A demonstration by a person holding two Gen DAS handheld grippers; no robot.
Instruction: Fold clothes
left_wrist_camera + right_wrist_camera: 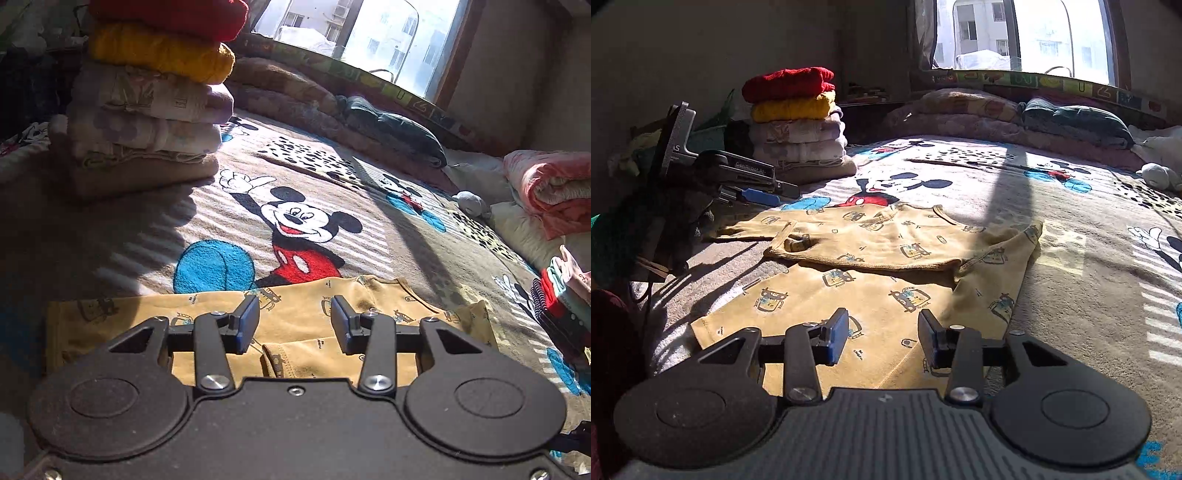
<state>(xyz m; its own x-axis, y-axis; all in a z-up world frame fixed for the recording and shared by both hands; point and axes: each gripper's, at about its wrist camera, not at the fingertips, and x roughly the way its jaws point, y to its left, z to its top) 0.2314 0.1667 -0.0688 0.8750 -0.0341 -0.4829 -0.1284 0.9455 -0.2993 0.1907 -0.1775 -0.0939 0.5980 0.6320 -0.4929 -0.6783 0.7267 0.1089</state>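
Both grippers spread, nothing pinched. Right gripper (882,338) hovers over lower hem of yellow printed shirt (886,295), which lies flat on cartoon blanket (1071,295), one sleeve folded across chest. Left gripper (294,323) hangs over the shirt's upper part. Stack of folded clothes (798,122) sits well behind it, red knit on top, near window (1034,37).

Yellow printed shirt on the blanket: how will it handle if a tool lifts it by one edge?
Probably floppy: the yellow shirt lies flat with a sleeve folded over, so it would likely drape and unfold. It looks thin, so probably light. On the fuzzy blanket it may drag and bunch rather than slide.
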